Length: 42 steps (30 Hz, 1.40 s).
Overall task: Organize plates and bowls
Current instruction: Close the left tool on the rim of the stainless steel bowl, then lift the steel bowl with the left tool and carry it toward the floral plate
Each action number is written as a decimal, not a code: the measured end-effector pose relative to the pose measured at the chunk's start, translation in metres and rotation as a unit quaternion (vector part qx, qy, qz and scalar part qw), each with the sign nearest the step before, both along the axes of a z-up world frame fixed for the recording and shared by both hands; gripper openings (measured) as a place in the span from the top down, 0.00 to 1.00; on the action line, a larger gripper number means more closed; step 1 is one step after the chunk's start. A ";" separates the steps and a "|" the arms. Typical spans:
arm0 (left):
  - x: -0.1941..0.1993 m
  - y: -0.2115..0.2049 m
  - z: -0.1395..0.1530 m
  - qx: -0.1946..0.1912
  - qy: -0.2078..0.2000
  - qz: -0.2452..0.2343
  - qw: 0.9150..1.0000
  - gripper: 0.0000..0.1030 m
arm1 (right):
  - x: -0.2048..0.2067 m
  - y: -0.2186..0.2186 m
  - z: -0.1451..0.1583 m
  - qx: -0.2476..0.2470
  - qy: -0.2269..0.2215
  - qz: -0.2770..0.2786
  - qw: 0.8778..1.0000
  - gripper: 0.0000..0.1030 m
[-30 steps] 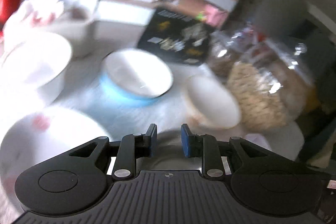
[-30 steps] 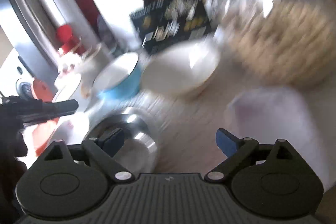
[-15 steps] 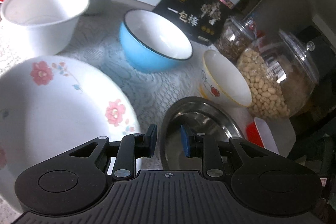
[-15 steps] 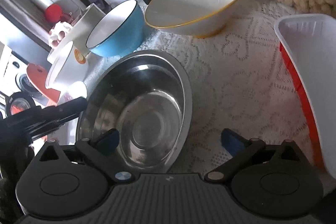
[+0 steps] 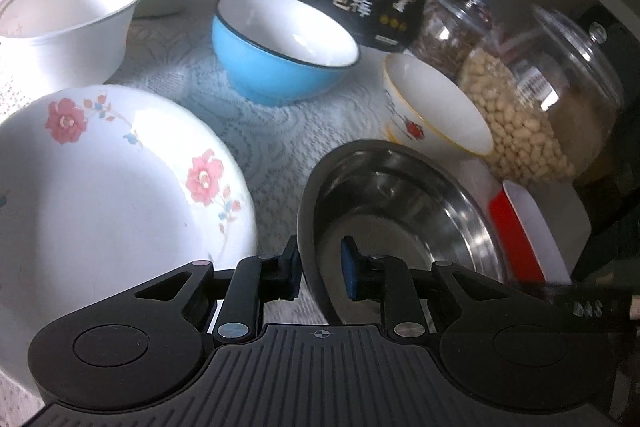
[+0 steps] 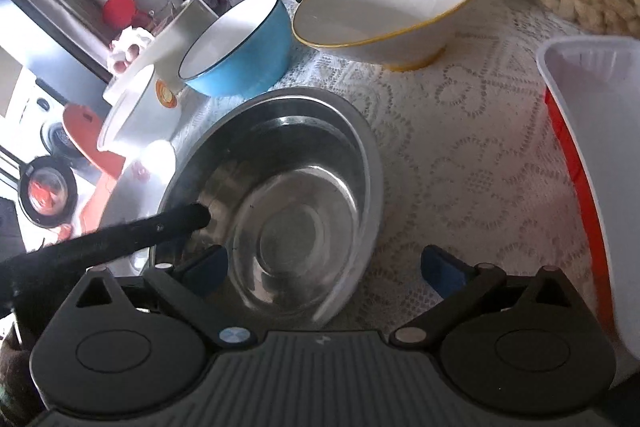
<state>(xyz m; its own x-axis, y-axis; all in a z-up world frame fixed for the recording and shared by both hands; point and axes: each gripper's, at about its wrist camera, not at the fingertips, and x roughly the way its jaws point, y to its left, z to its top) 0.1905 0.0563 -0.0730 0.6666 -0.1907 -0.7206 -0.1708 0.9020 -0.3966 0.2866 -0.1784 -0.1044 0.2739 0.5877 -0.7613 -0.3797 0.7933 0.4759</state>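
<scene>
A: What has changed on the desk [image 6: 460,131] in the last second?

B: Biggest thing first: the left gripper [image 5: 320,269] has come down from above the dishes to the steel bowl [image 5: 400,211]. A second ago the view was blurred and the bowl barely showed at the bottom edge; now its near rim stands right between the jaws.

A: Are they gripping it?

B: They are closing, one pad outside the wall and one inside. The outer pad looks to be against the wall, the inner one shows a gap, so I judge it not yet pinched.

A: And the right gripper [image 6: 324,267]?

B: It has swung in over the same bowl and settled. Its jaws are closing a little but stand wide, straddling the bowl's near edge without touching it.

A: Where do the other dishes sit?

B: The flowered plate [image 5: 100,187] lies just beside the steel bowl on its left. The blue bowl [image 5: 284,47] and the yellow-rimmed bowl [image 5: 436,107] stand behind, well apart. The white bowl [image 5: 68,23] is far left.

A: Meaning for the task?

B: Likely the steel bowl is the next piece to be lifted and stacked.
</scene>
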 end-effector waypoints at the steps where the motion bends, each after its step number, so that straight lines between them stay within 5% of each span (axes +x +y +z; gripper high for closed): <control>1: -0.003 -0.001 0.000 -0.003 0.000 -0.003 1.000 0.80 | -0.003 0.002 0.003 -0.011 -0.022 -0.007 1.000 0.13; 4: -0.014 -0.003 0.000 -0.015 -0.002 -0.012 1.000 0.81 | -0.021 0.018 0.018 -0.058 -0.128 -0.012 0.990 0.28; 6: -0.024 -0.004 0.002 -0.012 0.002 -0.009 1.000 0.80 | -0.029 0.029 0.023 -0.071 -0.151 -0.005 0.986 0.28; 16: -0.069 0.009 0.005 -0.005 0.014 0.037 0.999 0.80 | -0.066 0.030 0.023 -0.023 -0.116 0.027 0.993 0.31; 25: -0.059 0.007 -0.016 -0.059 0.000 0.031 0.998 0.76 | -0.046 0.027 0.000 -0.027 -0.077 -0.008 0.997 0.55; 29: -0.059 0.015 -0.022 -0.100 0.012 0.054 0.993 0.80 | -0.049 0.029 0.006 -0.030 -0.086 -0.006 0.996 0.56; 32: -0.067 0.007 -0.002 -0.046 -0.015 0.049 0.998 0.80 | -0.064 0.033 0.030 -0.027 -0.127 0.005 0.992 0.56; 36: -0.076 0.029 0.041 -0.021 -0.080 0.086 0.993 0.80 | -0.072 0.061 0.068 -0.013 -0.186 0.028 0.982 0.56; 42: -0.086 0.087 0.050 0.010 -0.065 0.172 0.983 0.80 | -0.058 0.142 0.061 0.007 -0.167 0.088 0.982 0.56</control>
<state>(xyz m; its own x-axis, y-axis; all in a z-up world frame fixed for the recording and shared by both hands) 0.1044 0.1438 -0.0229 0.7764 0.0752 -0.6257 -0.4151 0.8081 -0.4180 0.2287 -0.0363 -0.0433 0.4012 0.6579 -0.6374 -0.6468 0.6962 0.3114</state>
